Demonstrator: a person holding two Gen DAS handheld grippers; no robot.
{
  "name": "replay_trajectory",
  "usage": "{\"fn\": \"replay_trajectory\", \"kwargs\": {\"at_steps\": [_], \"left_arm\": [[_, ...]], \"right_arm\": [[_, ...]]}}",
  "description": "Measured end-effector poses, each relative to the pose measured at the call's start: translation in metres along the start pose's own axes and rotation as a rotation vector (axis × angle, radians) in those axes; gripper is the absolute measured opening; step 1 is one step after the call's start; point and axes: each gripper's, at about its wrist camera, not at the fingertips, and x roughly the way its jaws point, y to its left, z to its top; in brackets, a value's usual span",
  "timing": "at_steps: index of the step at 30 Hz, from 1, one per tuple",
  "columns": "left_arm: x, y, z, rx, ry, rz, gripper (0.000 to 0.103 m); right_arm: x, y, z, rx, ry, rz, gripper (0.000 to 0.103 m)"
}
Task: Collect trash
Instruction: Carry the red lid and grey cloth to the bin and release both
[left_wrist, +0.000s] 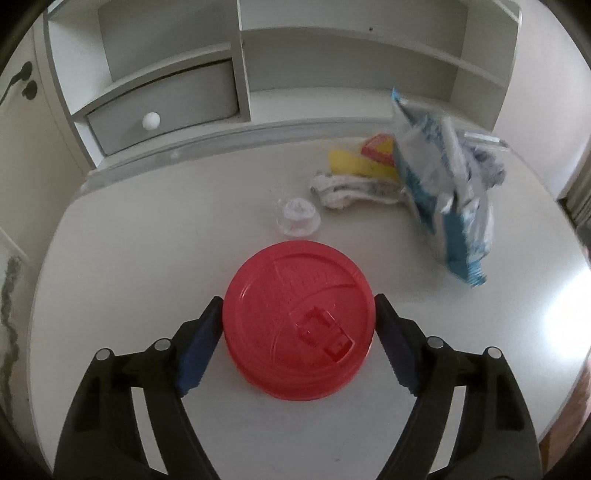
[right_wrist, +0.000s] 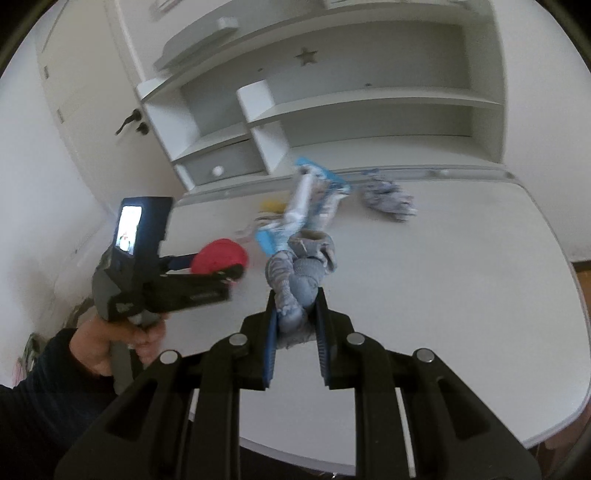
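Observation:
My left gripper (left_wrist: 299, 306) is shut on a red plastic cup lid (left_wrist: 299, 319), one finger on each side of its rim; it also shows in the right wrist view (right_wrist: 219, 254). My right gripper (right_wrist: 297, 295) is shut on a crumpled grey-blue wad (right_wrist: 299, 280) and holds it above the white desk (right_wrist: 461, 295). A blue and white wrapper (left_wrist: 439, 192) stands on the desk, also in the right wrist view (right_wrist: 306, 203). A small clear plastic lid (left_wrist: 297, 216), a crumpled white paper (left_wrist: 351, 190) and a yellow and red wrapper (left_wrist: 365, 158) lie behind the red lid.
Another crumpled grey-blue wad (right_wrist: 388, 197) lies at the desk's back. A white shelf unit (left_wrist: 258, 66) with a grey drawer (left_wrist: 166, 107) stands along the back edge. A door with a black handle (right_wrist: 127, 122) is at the left. The desk's edge curves round at the right.

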Motion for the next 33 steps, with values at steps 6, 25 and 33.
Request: {"fn": "replay_trajectory", "kwargs": {"at_steps": [6, 25, 33], "left_arm": [[-0.049, -0.036, 0.017, 0.04, -0.137, -0.011, 0.077], [-0.118, -0.355, -0.047, 0.571, -0.197, -0.548, 0.077], [-0.104, -0.462, -0.113, 0.744, -0.098, -0.69, 0.077]], "right_arm": [[-0.031, -0.041, -0.013, 0.072, -0.042, -0.094, 0.019], [-0.167, -0.253, -0.163, 0.559, -0.081, -0.597, 0.019], [-0.178, -0.317, -0.271, 0.786, 0.022, -0.681, 0.019]]}}
